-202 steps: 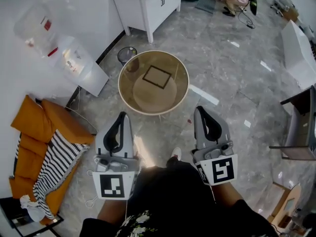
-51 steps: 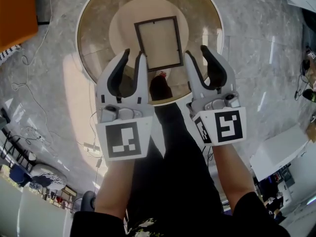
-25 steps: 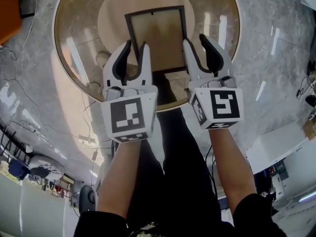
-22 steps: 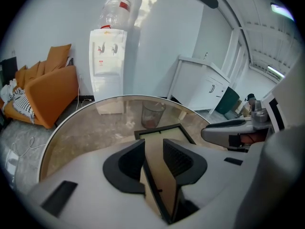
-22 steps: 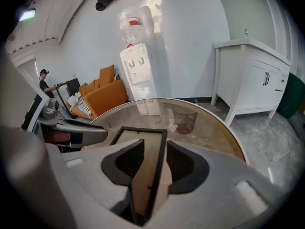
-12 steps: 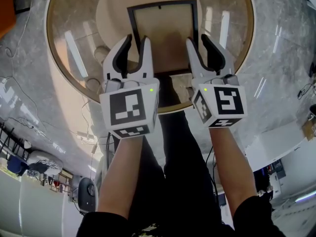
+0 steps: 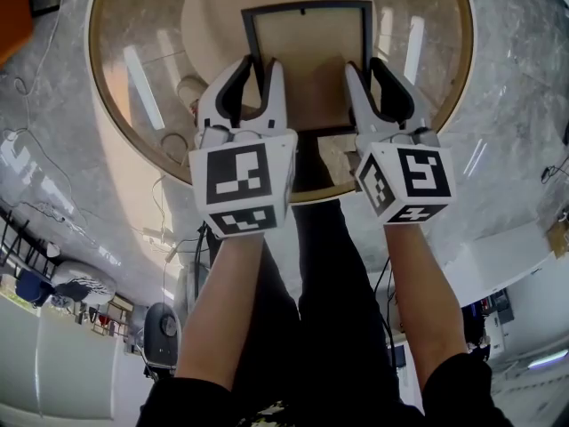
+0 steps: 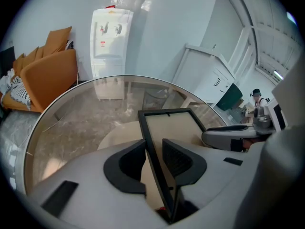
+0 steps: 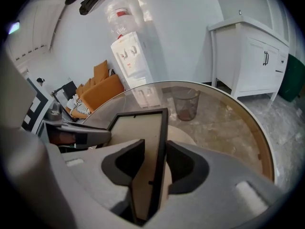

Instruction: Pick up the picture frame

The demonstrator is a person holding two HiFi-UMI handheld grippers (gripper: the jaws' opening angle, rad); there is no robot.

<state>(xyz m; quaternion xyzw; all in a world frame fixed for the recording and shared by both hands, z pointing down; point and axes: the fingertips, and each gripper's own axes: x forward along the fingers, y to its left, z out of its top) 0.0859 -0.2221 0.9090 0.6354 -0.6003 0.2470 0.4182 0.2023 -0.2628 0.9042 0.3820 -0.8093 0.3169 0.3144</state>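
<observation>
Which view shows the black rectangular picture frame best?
Head view: the black rectangular picture frame is seen from above, only its near edge covered. The gripper views each show one side rail close up, the rest foreshortened.

Round glass table (image 7: 133, 140), water dispenser (image 8: 107, 37), orange sofa (image 8: 46, 67)

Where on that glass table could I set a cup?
Bare glass lies left of the picture frame out to the table rim, and likewise right. Crowded near middle: left gripper and right gripper straddle the frame's sides, left jaws just closing.
</observation>
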